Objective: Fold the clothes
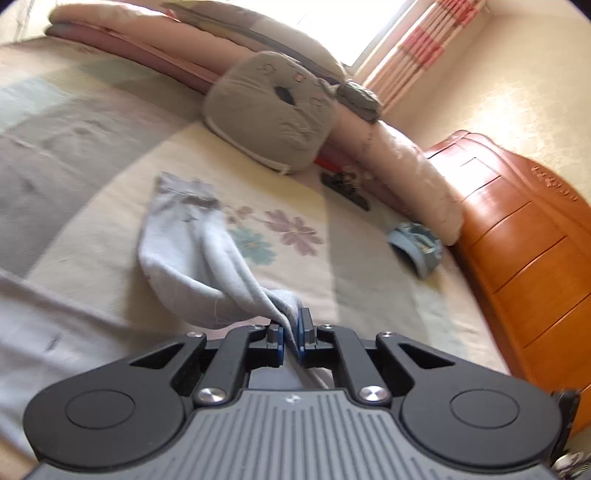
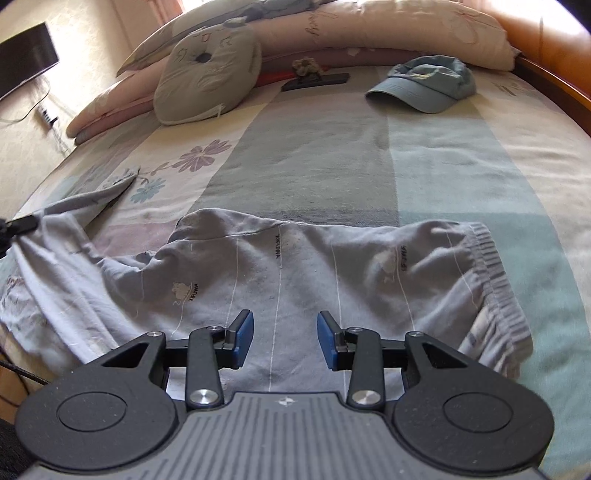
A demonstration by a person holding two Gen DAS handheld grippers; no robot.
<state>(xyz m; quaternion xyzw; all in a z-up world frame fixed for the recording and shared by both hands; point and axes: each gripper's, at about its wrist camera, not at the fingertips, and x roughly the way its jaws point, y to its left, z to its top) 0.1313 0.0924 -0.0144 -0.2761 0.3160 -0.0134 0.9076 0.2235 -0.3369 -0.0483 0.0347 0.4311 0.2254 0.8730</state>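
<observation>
A pair of light grey-blue trousers (image 2: 295,266) with thin white lines and small prints lies across the bed, its ribbed waistband (image 2: 495,273) at the right. My left gripper (image 1: 291,332) is shut on one trouser leg (image 1: 192,251), which stretches away from the jaws towards its cuff. The same leg (image 2: 74,210) runs off to the far left in the right wrist view, where the left gripper (image 2: 20,225) shows as a dark tip. Just above the trousers' middle, my right gripper (image 2: 285,338) hovers open with nothing between its blue pads.
The bed has a floral, striped sheet (image 2: 321,155). A grey cat-face cushion (image 1: 273,110), pink rolled bedding (image 2: 369,33) and a blue cap (image 2: 424,85) lie at its head. A dark flat object (image 2: 316,81) lies near the cushion. An orange wooden bed frame (image 1: 524,229) borders the side.
</observation>
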